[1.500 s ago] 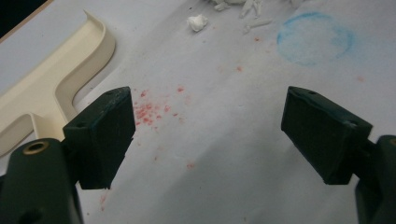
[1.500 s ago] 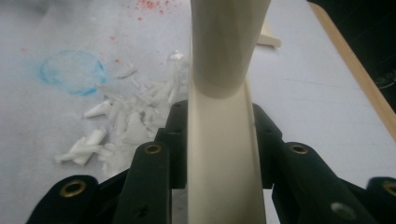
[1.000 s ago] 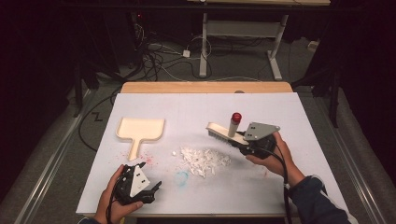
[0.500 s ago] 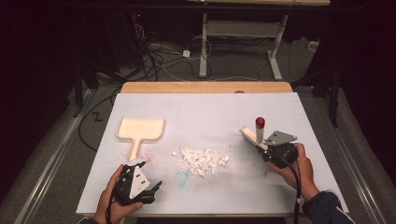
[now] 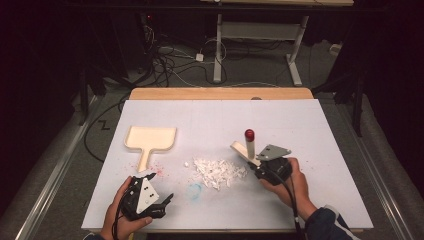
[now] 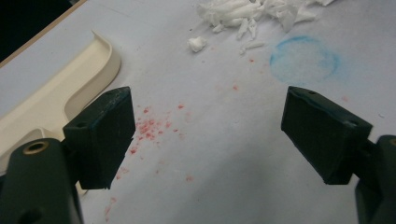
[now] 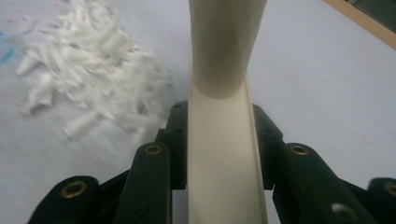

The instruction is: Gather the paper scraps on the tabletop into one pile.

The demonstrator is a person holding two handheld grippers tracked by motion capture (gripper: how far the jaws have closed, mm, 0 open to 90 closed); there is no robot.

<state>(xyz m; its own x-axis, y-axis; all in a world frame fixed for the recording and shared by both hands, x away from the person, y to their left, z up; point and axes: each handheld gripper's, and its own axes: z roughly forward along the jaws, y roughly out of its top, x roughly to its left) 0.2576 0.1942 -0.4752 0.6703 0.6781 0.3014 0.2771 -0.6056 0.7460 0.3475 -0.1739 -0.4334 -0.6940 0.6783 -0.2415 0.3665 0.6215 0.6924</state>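
My right gripper is shut on a cream hand tool, whose red-tipped handle stands upright just right of the pile of white paper scraps. In the right gripper view the tool's cream bar runs up between the jaws of that gripper, with the scraps to its left. A cream dustpan lies at the left. My left gripper rests near the table's front left, open and holding nothing. In its own view the gripper faces the dustpan's edge and the scraps.
A white sheet covers the table. On it are a faint blue ring in front of the pile and red specks by the dustpan's handle. Cables and table legs stand on the dark floor beyond.
The right gripper tipped the tool from flat to upright, moved right, then came back left and down beside the scraps. The left gripper has stayed put.
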